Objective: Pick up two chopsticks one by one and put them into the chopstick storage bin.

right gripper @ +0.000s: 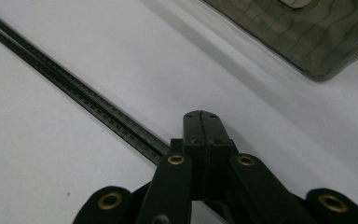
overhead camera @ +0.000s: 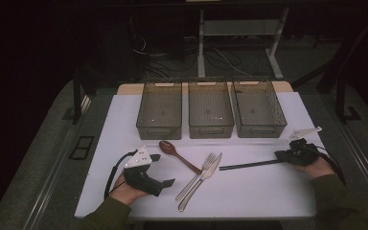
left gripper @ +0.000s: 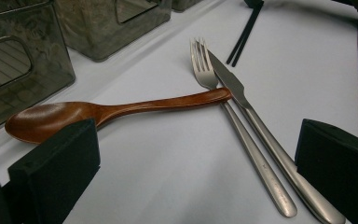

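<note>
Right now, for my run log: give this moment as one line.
left gripper: open, near wooden spoon | right gripper: shut, beside black chopsticks | fork, knife: untouched

Between the left gripper's (left gripper: 200, 163) wide-apart jaws, a wooden spoon (left gripper: 112, 112) lies on the desk (left gripper: 168, 177), its handle tip touching a fork (left gripper: 233, 121) and knife (left gripper: 265, 140); chopsticks (left gripper: 244, 35) beyond.

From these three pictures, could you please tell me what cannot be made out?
- Whether the right hand-held gripper, jaws shut, pinches the black chopsticks: right gripper view, its own linkage covers their near end.
- Knife handle end: left gripper view, cut off by the bottom edge.
- Bin contents: high view, too dim through tinted walls.
</note>
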Tool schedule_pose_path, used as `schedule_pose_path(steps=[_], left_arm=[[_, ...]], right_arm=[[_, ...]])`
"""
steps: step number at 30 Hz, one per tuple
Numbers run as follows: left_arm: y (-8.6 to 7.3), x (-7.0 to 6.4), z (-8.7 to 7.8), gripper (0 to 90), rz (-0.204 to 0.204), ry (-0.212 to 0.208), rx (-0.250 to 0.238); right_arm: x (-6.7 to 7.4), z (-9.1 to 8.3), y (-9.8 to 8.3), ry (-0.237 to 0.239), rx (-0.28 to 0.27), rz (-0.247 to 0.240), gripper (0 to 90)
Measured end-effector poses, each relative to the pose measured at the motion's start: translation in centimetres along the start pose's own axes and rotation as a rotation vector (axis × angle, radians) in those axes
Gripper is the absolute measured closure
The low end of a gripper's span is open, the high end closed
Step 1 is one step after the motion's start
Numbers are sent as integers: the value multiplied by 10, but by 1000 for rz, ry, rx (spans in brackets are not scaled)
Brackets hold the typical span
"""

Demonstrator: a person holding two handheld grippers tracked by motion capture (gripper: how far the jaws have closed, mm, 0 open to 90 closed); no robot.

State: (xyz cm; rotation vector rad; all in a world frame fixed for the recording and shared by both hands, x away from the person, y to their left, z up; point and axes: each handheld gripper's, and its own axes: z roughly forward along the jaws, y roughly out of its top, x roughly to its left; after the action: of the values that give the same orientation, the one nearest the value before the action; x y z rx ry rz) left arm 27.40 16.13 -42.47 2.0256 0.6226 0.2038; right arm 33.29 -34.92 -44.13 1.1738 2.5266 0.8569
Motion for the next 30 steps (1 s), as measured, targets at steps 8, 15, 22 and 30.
schedule_pose_path(steps=[8,15,22,30], left_arm=[[0,0,0,0,0,-2,-1],[0,0,-1,0,-2,-4,-4],[0,0,-1,0,2,-5,2],[0,0,-1,0,5,-7,7]], right_arm=[[5,-5,-5,21,14,-16,900],[12,-6,-5,30,33,-27,900],[17,-13,-15,49,28,-32,900],[24,-19,-23,65,33,-39,900]])
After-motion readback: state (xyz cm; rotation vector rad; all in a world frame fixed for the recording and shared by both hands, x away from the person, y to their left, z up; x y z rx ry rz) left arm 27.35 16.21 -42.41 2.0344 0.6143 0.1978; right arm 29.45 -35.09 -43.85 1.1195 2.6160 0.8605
